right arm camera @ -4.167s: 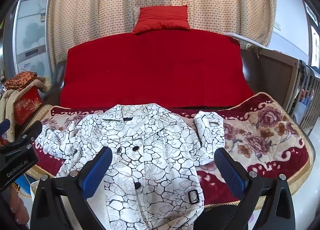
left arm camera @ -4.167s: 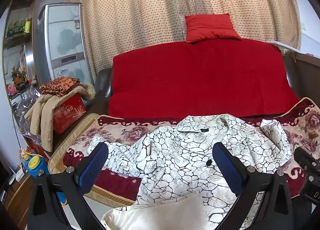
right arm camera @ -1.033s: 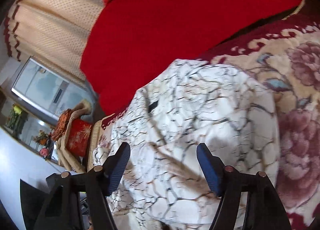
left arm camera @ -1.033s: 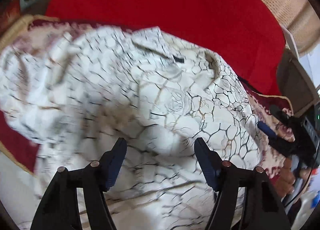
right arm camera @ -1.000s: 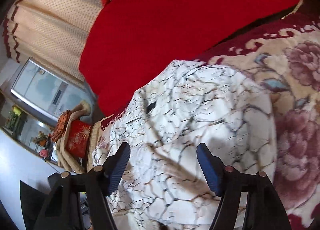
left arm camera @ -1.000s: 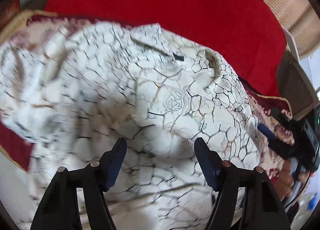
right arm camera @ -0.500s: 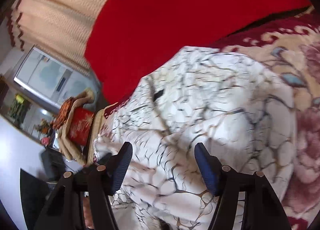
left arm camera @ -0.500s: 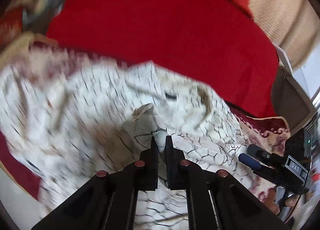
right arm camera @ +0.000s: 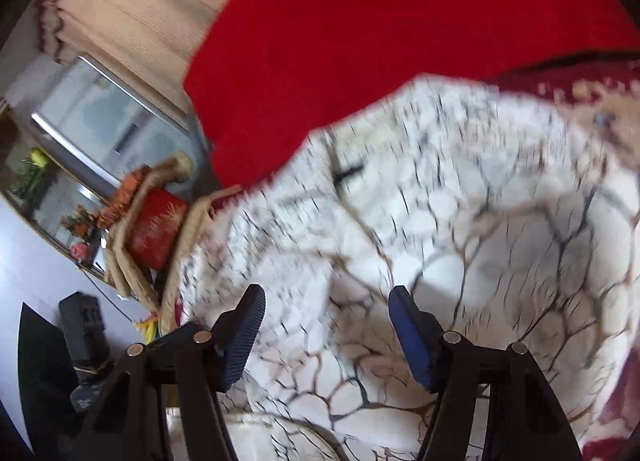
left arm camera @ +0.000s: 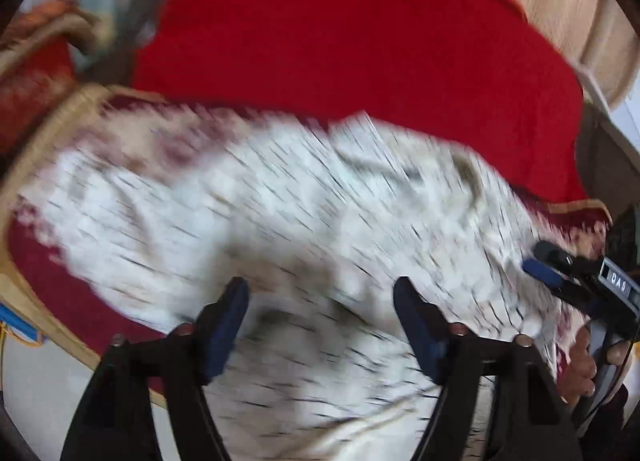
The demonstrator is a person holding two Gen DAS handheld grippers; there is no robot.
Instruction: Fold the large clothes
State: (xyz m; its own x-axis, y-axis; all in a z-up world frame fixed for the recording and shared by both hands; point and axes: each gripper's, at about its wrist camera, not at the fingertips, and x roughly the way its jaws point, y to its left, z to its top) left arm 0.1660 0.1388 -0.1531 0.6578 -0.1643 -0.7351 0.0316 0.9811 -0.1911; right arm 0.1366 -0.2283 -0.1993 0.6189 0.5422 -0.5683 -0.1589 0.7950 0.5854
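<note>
While both views are motion-blurred, contents read thus: one white coat (left arm camera: 304,213) with black crackle print, spread on a floral blanket (left arm camera: 44,149) before a red-covered sofa back (left arm camera: 352,41). Left tongs (left arm camera: 320,313): jaws opening, nothing gripped, above the coat. Right tongs (right arm camera: 326,325): parted, empty, above the coat.
</note>
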